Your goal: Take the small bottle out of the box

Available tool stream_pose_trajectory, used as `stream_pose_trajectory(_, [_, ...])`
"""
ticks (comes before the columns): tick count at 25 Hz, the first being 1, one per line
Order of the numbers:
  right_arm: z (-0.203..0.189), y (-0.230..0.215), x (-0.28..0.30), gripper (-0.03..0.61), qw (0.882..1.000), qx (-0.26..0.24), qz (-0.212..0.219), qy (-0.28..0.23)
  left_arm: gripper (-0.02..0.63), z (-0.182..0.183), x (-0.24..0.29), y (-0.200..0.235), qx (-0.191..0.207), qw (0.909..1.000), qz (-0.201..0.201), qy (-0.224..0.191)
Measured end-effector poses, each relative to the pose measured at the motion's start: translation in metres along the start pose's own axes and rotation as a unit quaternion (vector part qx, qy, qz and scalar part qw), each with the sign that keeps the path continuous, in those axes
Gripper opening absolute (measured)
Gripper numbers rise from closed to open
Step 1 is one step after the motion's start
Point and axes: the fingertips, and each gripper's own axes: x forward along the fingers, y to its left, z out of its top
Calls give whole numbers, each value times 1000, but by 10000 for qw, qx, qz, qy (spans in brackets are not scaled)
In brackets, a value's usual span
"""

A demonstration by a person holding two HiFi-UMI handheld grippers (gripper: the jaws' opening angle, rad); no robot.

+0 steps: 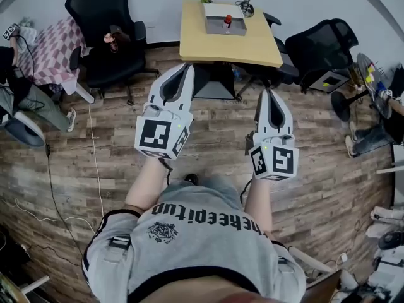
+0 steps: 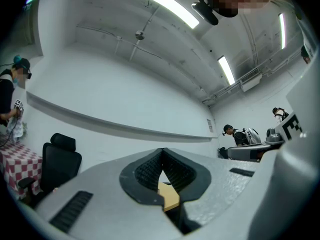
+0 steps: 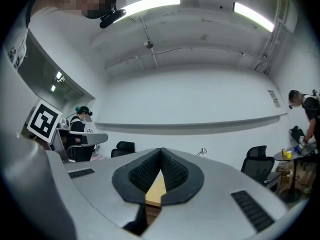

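The small bottle (image 1: 227, 21) has a red cap and stands upright inside the grey box (image 1: 216, 28) on the wooden surface (image 1: 208, 46) by the far wall, well apart from both tools. The left hand-held gripper (image 1: 184, 68) and the right hand-held gripper (image 1: 271, 93) each have jaws together, with nothing between them. Lettering on the person's shirt (image 1: 189, 245) appears upside down in the head view and is not reliably legible.
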Motion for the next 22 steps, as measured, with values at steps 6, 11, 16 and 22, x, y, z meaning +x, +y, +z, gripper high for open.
stream_pose_trajectory(6, [-17,-7,21,2,9997,-36,-73,209,4,-20,22,12,-182,9998,-50,88])
stream_pose_trajectory(11, [-32,-19,52,2,9997,-29,-20,258,3,-37,47,27,-218,9996,9,163])
stream_pose_trajectory(16, [-42,-36,98,3,9997,9,116,205,3,-48,87,45,-149,9997,130,168])
stream_pose_trajectory(22, [-41,-69,163,2,9995,20,285,121,3,-48,150,64,-55,9994,333,85])
